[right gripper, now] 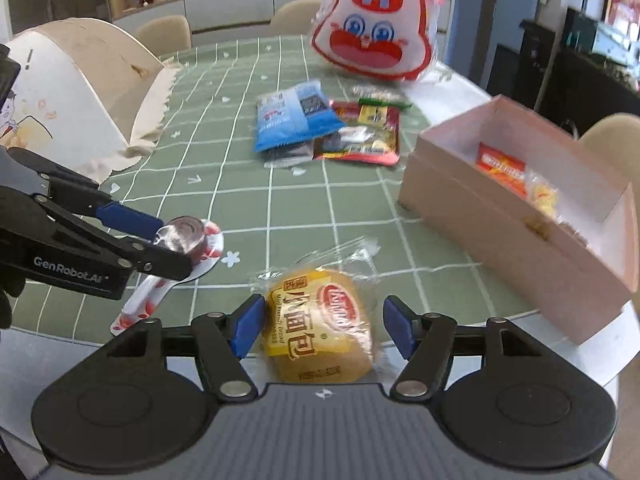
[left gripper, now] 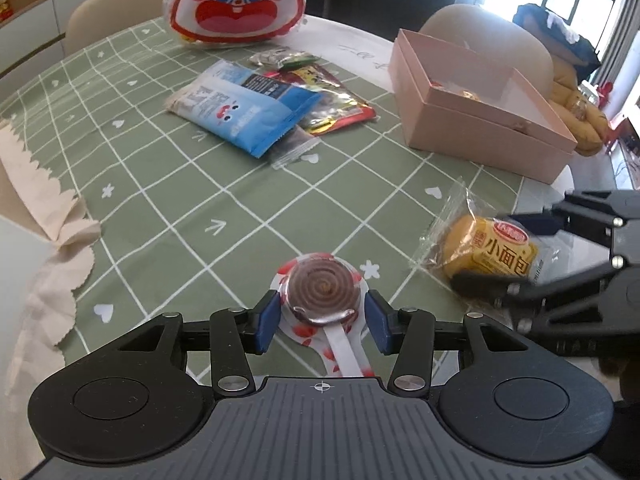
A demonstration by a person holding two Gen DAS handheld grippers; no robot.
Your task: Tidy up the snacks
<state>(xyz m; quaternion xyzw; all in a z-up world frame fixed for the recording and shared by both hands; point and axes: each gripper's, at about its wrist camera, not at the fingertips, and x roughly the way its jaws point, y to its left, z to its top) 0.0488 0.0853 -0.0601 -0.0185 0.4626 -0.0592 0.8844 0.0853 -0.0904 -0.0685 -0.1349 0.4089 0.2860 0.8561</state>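
- Sorting's barely started: pink box (right gripper: 516, 216) at right holds only a couple snacks.
- Left gripper (left gripper: 322, 316) hangs open around the lollipop (left gripper: 323, 290), bottom center.
- Right gripper (right gripper: 324, 326) straddles the bread bun (right gripper: 320, 326), unclenched.
- Packet pile (left gripper: 276, 108) up top waits.

Both hand-held grippers (left gripper: 322, 320) (right gripper: 322, 330) spread wide
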